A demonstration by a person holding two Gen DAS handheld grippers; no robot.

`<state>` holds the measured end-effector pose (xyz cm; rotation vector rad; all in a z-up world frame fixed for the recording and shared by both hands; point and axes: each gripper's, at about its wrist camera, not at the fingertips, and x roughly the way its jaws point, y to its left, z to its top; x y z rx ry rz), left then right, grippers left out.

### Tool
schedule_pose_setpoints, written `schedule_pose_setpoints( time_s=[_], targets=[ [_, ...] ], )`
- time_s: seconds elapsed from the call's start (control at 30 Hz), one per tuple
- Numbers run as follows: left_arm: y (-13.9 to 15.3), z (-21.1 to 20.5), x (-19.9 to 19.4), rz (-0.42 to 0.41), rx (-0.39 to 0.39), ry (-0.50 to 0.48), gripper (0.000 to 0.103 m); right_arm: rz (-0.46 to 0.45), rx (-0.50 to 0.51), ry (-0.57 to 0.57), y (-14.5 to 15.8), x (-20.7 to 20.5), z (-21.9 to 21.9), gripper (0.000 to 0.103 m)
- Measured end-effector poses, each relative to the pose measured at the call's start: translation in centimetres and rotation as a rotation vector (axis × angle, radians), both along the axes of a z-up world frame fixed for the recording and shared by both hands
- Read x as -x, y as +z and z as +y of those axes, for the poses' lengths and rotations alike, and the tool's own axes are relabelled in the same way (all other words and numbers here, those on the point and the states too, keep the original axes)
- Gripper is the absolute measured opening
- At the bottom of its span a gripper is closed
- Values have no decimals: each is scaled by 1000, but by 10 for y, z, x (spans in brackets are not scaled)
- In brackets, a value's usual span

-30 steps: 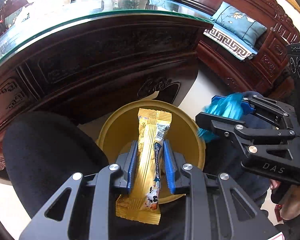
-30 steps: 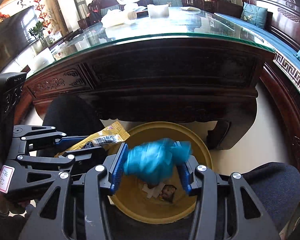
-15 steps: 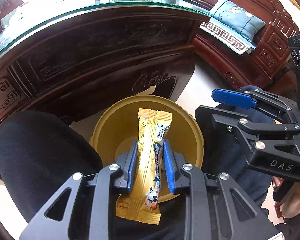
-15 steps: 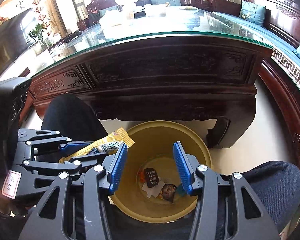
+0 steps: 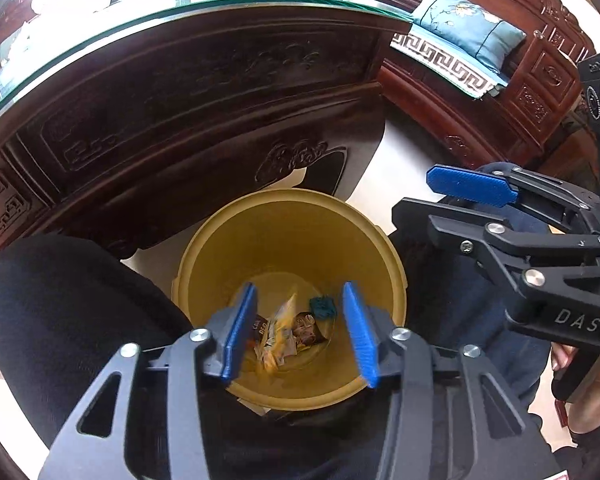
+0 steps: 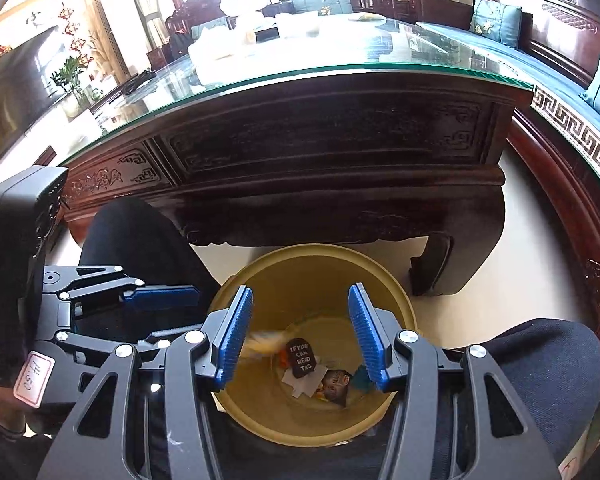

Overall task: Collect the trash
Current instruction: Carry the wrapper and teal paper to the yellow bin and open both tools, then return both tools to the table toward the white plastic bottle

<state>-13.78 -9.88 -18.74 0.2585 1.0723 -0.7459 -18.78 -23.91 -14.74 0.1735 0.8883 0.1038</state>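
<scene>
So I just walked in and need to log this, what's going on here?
A seated person holds a gripper in each hand over a yellow bin set between their knees, beside a dark carved table. The left gripper has just been opening its jaws, and nothing sits between them; the yellow snack wrapper lies in the bin with other trash. The right gripper is open and empty too.

"DAS" stands on the right gripper (image 5: 440, 196); "IF YOU CAN READ THIS" on a black tag (image 6: 301, 358).
</scene>
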Motion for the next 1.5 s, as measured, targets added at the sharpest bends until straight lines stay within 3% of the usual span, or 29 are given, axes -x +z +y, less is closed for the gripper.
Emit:
schedule_pose_setpoints(
  time_s=[0.4,0.7,1.13,1.37,1.5],
  targets=[
    [12,7,-7,-29,18,22,45,-17,13,20,10,-6,4,50],
    [53,24,-33,-110,69,88,45,-94,37,64,47,-33,15,50],
    [134,58,-120,-250,128,241,45,-215,45,174,113,-122,39,51],
    [148,71,-176,-274,128,308,46,-225,46,225,127,-181,50,52],
    [147,72,-214,-261,141,352,57,-236,45,238,131,-214,54,55]
  ],
)
